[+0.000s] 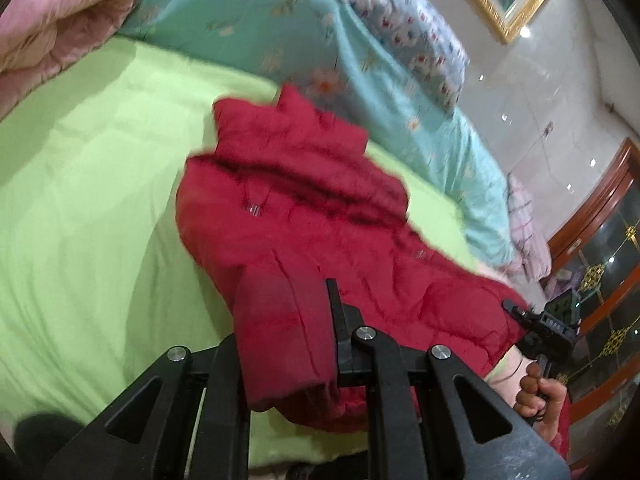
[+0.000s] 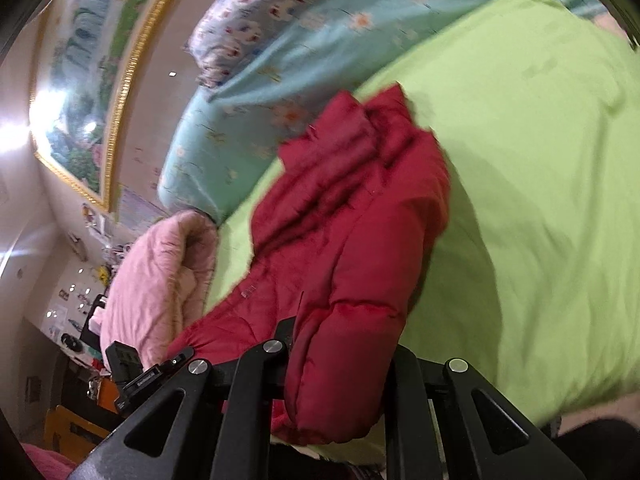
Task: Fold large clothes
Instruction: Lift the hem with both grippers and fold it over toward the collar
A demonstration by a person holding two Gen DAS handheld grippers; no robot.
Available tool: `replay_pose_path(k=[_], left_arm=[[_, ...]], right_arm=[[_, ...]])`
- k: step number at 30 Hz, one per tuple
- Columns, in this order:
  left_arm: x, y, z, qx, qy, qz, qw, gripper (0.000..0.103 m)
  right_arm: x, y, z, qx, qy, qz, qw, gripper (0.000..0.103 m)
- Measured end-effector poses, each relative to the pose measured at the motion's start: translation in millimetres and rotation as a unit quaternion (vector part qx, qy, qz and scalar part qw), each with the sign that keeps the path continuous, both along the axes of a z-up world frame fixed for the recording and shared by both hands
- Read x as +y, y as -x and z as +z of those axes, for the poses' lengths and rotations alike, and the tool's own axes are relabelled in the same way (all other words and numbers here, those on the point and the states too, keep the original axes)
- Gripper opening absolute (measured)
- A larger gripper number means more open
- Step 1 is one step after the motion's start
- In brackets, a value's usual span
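A red padded jacket [image 1: 304, 208] lies on the lime green bed sheet [image 1: 88, 184], stretched toward the pillows. My left gripper [image 1: 286, 320] is shut on a thick fold of the jacket's near edge. In the right wrist view the same red jacket [image 2: 360, 216] runs away from me, and my right gripper [image 2: 340, 360] is shut on another puffy fold of its near edge. The other gripper and the hand holding it [image 1: 540, 344] show at the right of the left wrist view. The fingertips are hidden by the fabric.
A turquoise floral quilt [image 1: 256, 24] and a patterned pillow [image 1: 404, 28] lie along the head of the bed. A pink quilt [image 1: 60, 20] sits at one corner, also in the right wrist view [image 2: 160, 276]. A gold-framed picture [image 2: 92, 80] hangs on the wall. A wooden cabinet [image 1: 600, 240] stands beside the bed.
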State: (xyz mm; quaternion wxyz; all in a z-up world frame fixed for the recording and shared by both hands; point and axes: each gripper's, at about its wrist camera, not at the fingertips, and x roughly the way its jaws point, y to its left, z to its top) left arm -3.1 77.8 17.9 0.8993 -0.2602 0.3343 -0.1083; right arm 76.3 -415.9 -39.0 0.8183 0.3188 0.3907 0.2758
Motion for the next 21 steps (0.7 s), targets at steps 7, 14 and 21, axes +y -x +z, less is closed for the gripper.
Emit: replay_pose_path(k=[7,14,21], left_arm=[[12.3,-53.0,41.9,-0.048,-0.022,0.019,0.9984,0.012],[11.6,-116.8,52.3,-0.064,-0.048,0.043,0.9959,0.012],[20.7,-188.8,51.2,-0.056,-0.054,0.059,0.9953,0.012]], right_arm=[[12.3,-55.2,49.0,-0.063,-0.010,-0.004,0.998,0.013],[26.5,-118.8,65.0,-0.079,-0.010,-0.022,0.997,0.012],[45.1,-180.9,66.4,-0.079,0.016,-0.044,0.996,0.012]])
